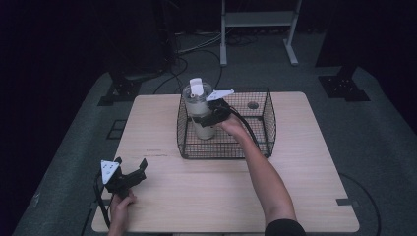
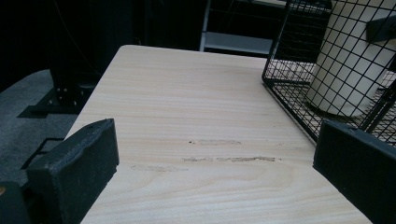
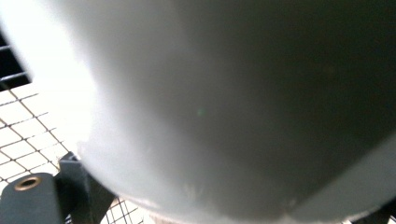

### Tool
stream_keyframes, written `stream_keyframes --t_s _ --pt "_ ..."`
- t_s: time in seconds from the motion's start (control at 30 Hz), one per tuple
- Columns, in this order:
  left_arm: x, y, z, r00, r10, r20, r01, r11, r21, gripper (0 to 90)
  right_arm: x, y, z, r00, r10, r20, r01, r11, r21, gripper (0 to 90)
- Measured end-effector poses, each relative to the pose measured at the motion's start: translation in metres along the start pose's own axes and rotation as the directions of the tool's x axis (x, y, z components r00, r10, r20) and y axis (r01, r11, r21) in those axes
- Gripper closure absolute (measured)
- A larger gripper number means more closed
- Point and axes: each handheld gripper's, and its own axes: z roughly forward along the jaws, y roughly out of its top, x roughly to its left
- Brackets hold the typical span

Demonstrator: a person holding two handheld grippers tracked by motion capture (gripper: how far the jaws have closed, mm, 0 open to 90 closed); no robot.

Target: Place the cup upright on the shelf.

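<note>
I found my right tongs [image 1: 209, 119] clamped on the upright tumbler [image 1: 199, 110] inside the wire basket [image 1: 268, 123]; left tongs [image 1: 129, 173] stood apart, well off.

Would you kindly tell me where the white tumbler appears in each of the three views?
High view: white tumbler upright in the wire basket's left end, above centre.
Left gripper view: top right, behind basket mesh.
Right gripper view: pale wall close up, across the picture.
Shared landmark: the wire basket.

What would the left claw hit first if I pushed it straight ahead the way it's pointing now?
Probably nothing soon: bare table lies ahead of the open left claw. The wire basket sits off to the right of that line, though depth is hard to judge.
</note>
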Motion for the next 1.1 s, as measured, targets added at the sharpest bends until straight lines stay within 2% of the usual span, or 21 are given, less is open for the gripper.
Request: stream_keyframes --t_s 0.2,0.53,0.67,1.1 --pt "0.0 0.0 0.0 1.0 -0.002 0.0 0.002 1.0 0.0 0.0 0.0 -0.002 -0.001 0.9996 -0.02 -0.017 0.02 1.0 0.006 8.4" --pt "-0.001 0.0 0.0 1.0 0.001 0.001 -0.001 1.0 -0.002 0.0 -0.006 -0.007 -0.011 0.9991 -0.02 -0.036 0.021 0.999 0.031 8.1" --pt "-0.001 0.0 0.0 1.0 0.002 -0.001 -0.002 1.0 -0.001 0.0 -0.007 -0.006 -0.014 0.9995 -0.023 -0.024 0.024 0.999 0.03 8.4" --pt "-0.001 0.0 0.0 1.0 0.006 -0.001 -0.006 1.0 0.003 0.0 -0.008 -0.011 -0.023 0.9991 -0.029 -0.03 0.03 0.999 0.031 8.6"
